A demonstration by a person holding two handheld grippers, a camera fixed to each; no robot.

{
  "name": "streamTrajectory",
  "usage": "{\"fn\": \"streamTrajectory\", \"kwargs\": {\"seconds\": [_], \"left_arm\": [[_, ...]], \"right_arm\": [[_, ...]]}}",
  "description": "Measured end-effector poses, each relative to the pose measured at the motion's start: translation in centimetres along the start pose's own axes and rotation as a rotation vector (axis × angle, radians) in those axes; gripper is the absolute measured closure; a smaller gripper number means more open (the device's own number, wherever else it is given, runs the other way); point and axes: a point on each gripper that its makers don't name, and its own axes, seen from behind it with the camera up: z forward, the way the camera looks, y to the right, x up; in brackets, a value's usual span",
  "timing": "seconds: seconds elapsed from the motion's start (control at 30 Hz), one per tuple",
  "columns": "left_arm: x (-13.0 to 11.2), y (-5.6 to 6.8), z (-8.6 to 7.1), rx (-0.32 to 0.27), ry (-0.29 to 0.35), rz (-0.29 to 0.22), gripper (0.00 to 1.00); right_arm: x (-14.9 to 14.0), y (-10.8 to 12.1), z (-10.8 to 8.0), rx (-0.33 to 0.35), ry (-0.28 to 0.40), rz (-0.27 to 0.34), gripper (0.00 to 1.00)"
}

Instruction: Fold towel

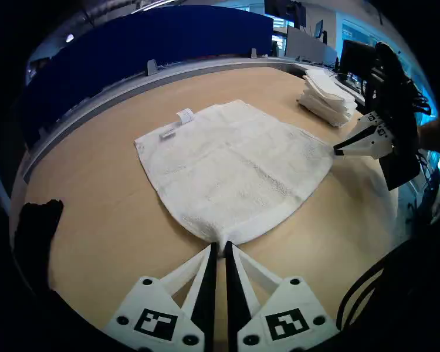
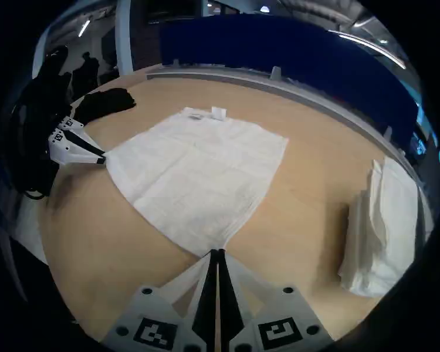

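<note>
Left gripper view: left gripper [image 1: 220,245] and right gripper [image 1: 336,151] each clamp 1 near corner of the towel [image 1: 232,164], which lies flat ahead of both.

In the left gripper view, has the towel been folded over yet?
No, the towel lies spread flat on the table, with the left gripper pinching its near corner.

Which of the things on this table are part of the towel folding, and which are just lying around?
In the job: spread towel, left gripper and right gripper, each pinching a corner.
Lying about: stack of folded towels, black item, blue partition.
</note>
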Motion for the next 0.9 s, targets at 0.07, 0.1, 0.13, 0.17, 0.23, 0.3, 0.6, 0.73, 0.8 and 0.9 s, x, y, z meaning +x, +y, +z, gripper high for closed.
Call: {"fn": "streamTrajectory", "kwargs": {"seconds": [0.07, 0.1, 0.13, 0.17, 0.23, 0.3, 0.6, 0.73, 0.8, 0.9], "left_arm": [[-0.1, 0.0, 0.1, -0.001, -0.001, -0.002, 0.90], [-0.1, 0.1, 0.2, -0.001, -0.001, -0.001, 0.90], [0.0, 0.1, 0.2, -0.002, 0.000, -0.001, 0.90], [0.0, 0.2, 0.3, -0.003, 0.000, -0.001, 0.90], [0.0, 0.3, 0.2, -0.004, 0.001, 0.001, 0.90], [0.1, 0.3, 0.1, -0.005, 0.002, 0.002, 0.90], [0.4, 0.1, -0.9, -0.005, 0.005, -0.004, 0.90], [0.7, 0.2, -1.1, -0.002, 0.010, -0.009, 0.90], [0.9, 0.2, -1.3, 0.000, 0.014, -0.012, 0.90], [1.3, 0.3, -1.8, 0.004, 0.018, -0.019, 0.90]], "right_arm": [[-0.1, 0.1, 0.1, -0.003, -0.002, 0.002, 0.98], [-0.1, 0.2, 0.2, -0.004, -0.003, 0.004, 0.98], [-0.1, 0.3, 0.2, -0.006, -0.004, 0.006, 0.98], [-0.1, 0.3, 0.3, -0.007, -0.004, 0.008, 0.98], [0.0, 0.4, 0.3, -0.008, -0.001, 0.011, 0.98], [0.2, 0.4, 0.3, -0.008, 0.002, 0.012, 0.98], [1.0, 0.5, 0.0, -0.005, 0.020, 0.012, 0.97], [1.7, 0.5, -0.4, -0.005, 0.033, 0.011, 0.97], [2.1, 0.5, -0.7, -0.006, 0.040, 0.010, 0.97], [2.9, 0.5, -1.4, -0.007, 0.056, 0.011, 0.97]]}}
